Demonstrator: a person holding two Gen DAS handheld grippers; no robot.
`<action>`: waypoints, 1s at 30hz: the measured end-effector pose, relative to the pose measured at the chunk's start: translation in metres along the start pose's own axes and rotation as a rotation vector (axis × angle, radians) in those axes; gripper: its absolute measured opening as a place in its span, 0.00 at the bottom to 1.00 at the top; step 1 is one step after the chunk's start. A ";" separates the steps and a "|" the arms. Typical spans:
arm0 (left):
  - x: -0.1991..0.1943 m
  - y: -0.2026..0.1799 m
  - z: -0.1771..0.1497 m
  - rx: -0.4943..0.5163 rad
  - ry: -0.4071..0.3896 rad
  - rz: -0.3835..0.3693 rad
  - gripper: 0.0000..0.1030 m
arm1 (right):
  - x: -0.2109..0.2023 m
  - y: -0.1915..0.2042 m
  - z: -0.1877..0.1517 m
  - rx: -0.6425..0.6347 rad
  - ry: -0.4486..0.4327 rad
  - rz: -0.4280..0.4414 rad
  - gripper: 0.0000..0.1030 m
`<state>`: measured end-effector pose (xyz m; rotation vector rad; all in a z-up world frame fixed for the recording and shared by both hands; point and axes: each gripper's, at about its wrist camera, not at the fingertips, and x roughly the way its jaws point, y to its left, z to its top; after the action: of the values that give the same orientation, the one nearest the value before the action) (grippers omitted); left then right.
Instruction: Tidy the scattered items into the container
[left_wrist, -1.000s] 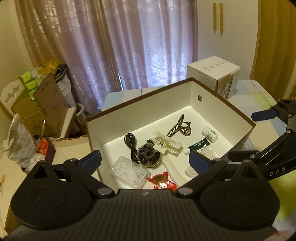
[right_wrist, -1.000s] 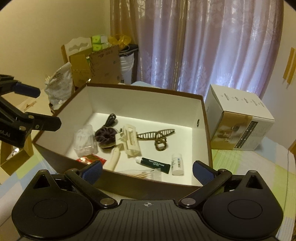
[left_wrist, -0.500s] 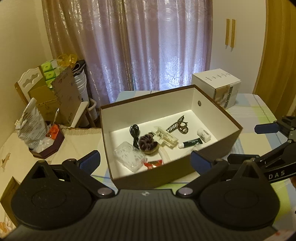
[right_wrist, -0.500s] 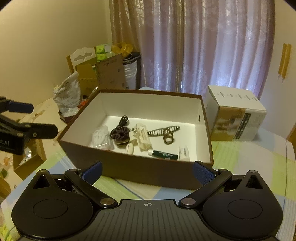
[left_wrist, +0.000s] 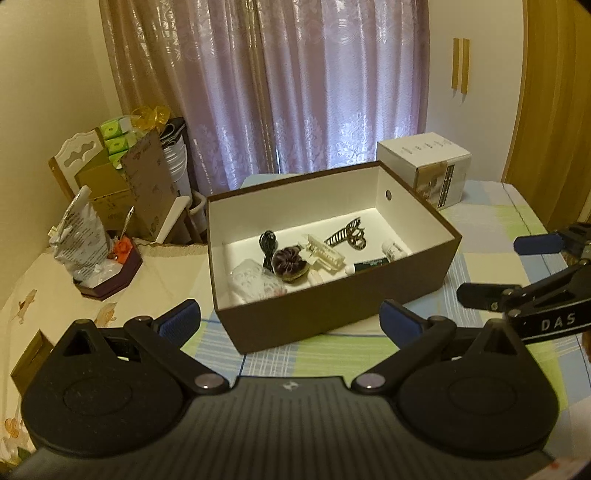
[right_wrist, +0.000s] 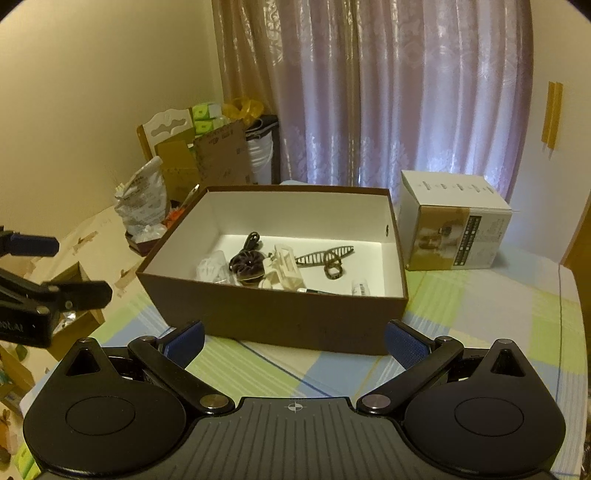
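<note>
I hold both tools back from the brown cardboard box with the white inside (left_wrist: 332, 317), which stands on the checked green, blue and white tablecloth (right_wrist: 480, 314). My left gripper (left_wrist: 290, 319) is spread wide with nothing between its 2 blue-padded fingers (left_wrist: 181, 321), and it sits in front of the box's near corner, apart from it. My right gripper (right_wrist: 293, 338) is likewise spread and empty, in front of the box's long near wall and not touching it.

Everything I can see of the task's items lies on the box floor. A clear lumpy plastic case (left_wrist: 255, 282) sits at the box's near left corner. Just beside it is a dark brown ruffled scrunchie (left_wrist: 290, 264), and behind that a coiled black cable (left_wrist: 267, 242). A cream plastic hair clip (left_wrist: 325, 253) lies against the scrunchie toward the middle of the box, and a brown striped claw clip (left_wrist: 349, 234) lies further in, toward the far wall. A small white bottle (left_wrist: 393, 249) and a dark green tube with a white cap (left_wrist: 367, 264) lie near the box's right wall, partly hidden by the near rim.

A white and tan printed carton (right_wrist: 454, 225) stands on the cloth just beyond the box's right end. Left of the box, off the cloth, a crumpled silver bag (left_wrist: 79, 236) leans over a dark tray.
</note>
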<state>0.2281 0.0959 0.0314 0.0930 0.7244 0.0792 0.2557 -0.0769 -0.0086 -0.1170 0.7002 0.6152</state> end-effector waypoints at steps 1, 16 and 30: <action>-0.002 -0.002 -0.003 -0.003 0.004 0.003 0.99 | -0.003 -0.001 -0.002 0.004 -0.001 0.001 0.98; -0.025 -0.034 -0.031 -0.020 0.045 0.043 0.99 | -0.049 -0.003 -0.035 0.019 0.001 0.027 0.98; -0.050 -0.063 -0.054 -0.036 0.064 0.075 0.99 | -0.075 -0.004 -0.063 -0.010 0.017 0.037 0.98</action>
<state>0.1570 0.0315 0.0170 0.0835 0.7834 0.1675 0.1777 -0.1363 -0.0093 -0.1188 0.7170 0.6541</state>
